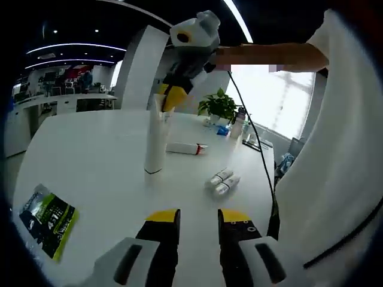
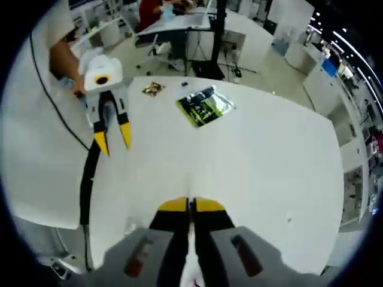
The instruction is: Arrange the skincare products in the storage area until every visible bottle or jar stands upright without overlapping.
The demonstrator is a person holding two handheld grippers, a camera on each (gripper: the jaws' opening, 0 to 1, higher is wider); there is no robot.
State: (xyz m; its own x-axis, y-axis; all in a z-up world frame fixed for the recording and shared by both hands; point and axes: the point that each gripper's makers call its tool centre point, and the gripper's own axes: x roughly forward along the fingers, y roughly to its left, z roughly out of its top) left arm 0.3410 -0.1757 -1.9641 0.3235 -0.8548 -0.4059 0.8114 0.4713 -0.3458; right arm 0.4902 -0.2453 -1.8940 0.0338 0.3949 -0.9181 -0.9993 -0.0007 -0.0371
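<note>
Your left tool (image 1: 198,216) hovers low over a smooth, glossy white counter (image 1: 90,155), its yellow-tipped black jaws parted with bare surface between them. To its left a green and black foil packet (image 1: 48,220) lies flat near the edge. Just ahead, two small white tubes (image 1: 222,181) lie side by side, touching. Beyond them a tall, slim white tube (image 1: 155,140) stands upright, and your right tool (image 1: 169,95) pinches its top from above; in the right gripper view those jaws (image 2: 191,205) are pressed together on it. Past it another white tube (image 1: 185,148) with a red end lies on its side. Farther off stand a leafy potted plant (image 1: 218,107), bright windows, and an open office with desks and curved ceiling lights.
</note>
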